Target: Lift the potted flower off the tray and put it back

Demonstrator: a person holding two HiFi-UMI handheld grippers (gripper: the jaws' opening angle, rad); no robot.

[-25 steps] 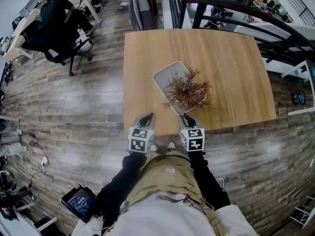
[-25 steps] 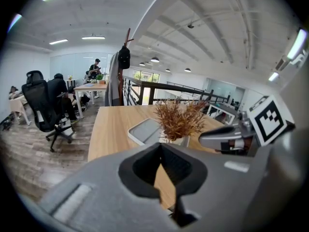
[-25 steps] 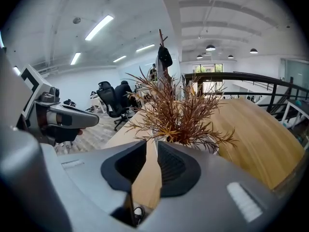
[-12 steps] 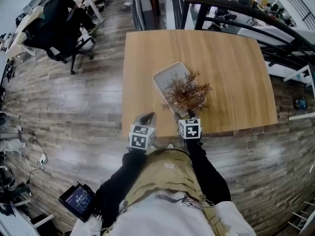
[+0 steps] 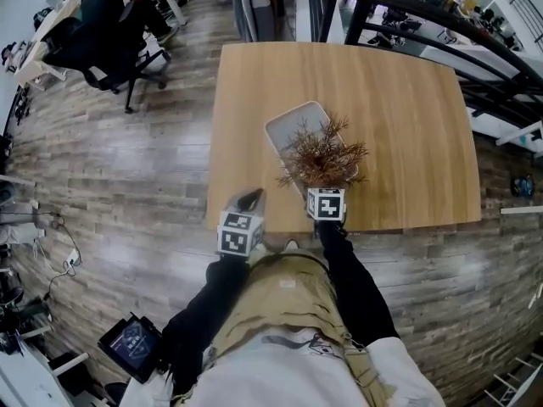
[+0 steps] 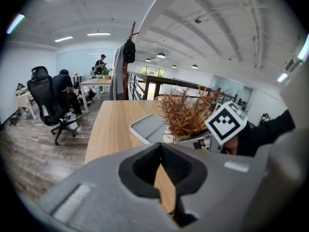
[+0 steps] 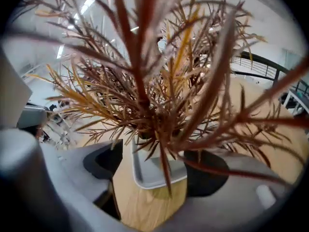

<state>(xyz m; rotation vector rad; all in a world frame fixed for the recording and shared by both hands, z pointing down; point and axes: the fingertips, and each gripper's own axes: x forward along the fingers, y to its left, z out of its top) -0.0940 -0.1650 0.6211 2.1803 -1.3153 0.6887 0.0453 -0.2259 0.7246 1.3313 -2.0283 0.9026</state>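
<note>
A potted flower (image 5: 323, 154) with dry reddish-brown twigs stands on the near end of a pale grey tray (image 5: 291, 126) on the wooden table (image 5: 399, 100). My right gripper (image 5: 323, 192) reaches over the table's near edge right up to the pot. In the right gripper view its jaws are opening. They are spread to either side of the tray's near end (image 7: 153, 174), and only drooping twigs (image 7: 159, 100) hang between them. The pads touch nothing. My left gripper (image 5: 252, 198) hovers at the table's near edge, left of the tray, shut (image 6: 161, 146) and empty.
The table's near edge (image 5: 280, 225) runs just below both grippers. People sit on office chairs (image 5: 102, 41) at the upper left. A dark railing (image 5: 399, 11) runs behind the table. A tablet-like device (image 5: 131, 344) lies on the wood floor at the lower left.
My right gripper moved forward over the table's edge, under the plant's twigs. The left gripper stayed where it was. The view shifted slightly.
</note>
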